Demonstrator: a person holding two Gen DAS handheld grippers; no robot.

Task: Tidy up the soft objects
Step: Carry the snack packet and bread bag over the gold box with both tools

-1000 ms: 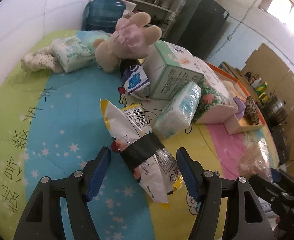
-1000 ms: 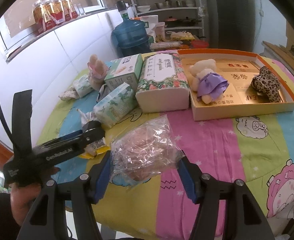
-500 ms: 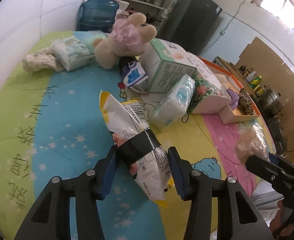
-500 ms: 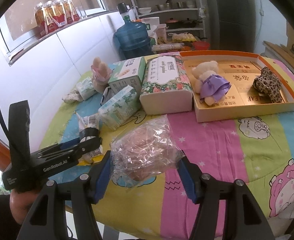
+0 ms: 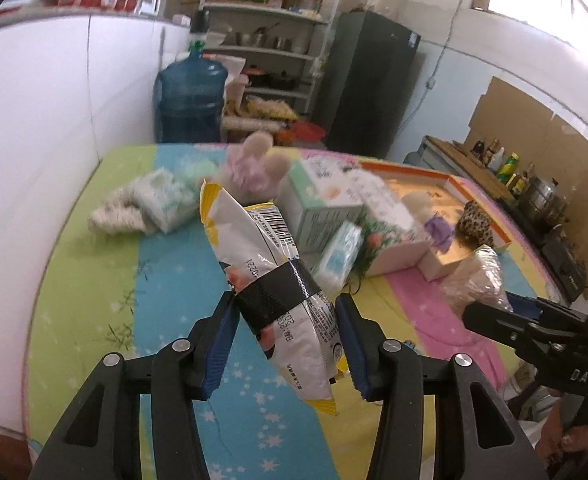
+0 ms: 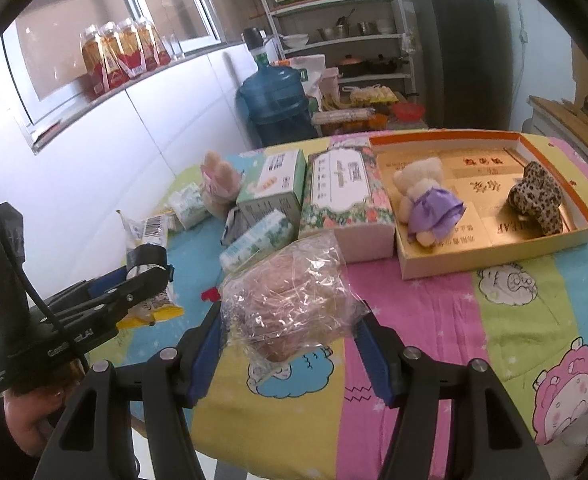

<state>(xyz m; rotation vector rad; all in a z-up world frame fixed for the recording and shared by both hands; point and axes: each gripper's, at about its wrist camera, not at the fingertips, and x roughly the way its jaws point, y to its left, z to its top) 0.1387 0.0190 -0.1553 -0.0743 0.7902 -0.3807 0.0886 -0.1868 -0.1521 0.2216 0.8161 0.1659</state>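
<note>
My left gripper [image 5: 286,320] is shut on a white and yellow snack bag [image 5: 270,264] bound with black tape, and holds it lifted above the table. It also shows in the right wrist view [image 6: 146,248]. My right gripper [image 6: 290,328] is shut on a clear plastic bag of brown stuff [image 6: 290,300], held above the table's front part; it shows in the left wrist view [image 5: 476,284] too. An orange-rimmed shallow box [image 6: 494,252] at the right holds a plush bear in a purple dress [image 6: 426,204] and a leopard-print soft toy [image 6: 534,200].
A pink plush rabbit [image 6: 218,188], a green tissue box [image 6: 274,188], a floral tissue pack [image 6: 342,192] and small tissue packs [image 6: 258,236] crowd the table's middle and back. A water jug [image 6: 274,104] stands behind. The colourful tablecloth [image 6: 434,320] covers the table.
My left gripper closed on the taped snack bag and lifted it off the table, tilting the view upward. My right gripper kept hold of the plastic bag.
</note>
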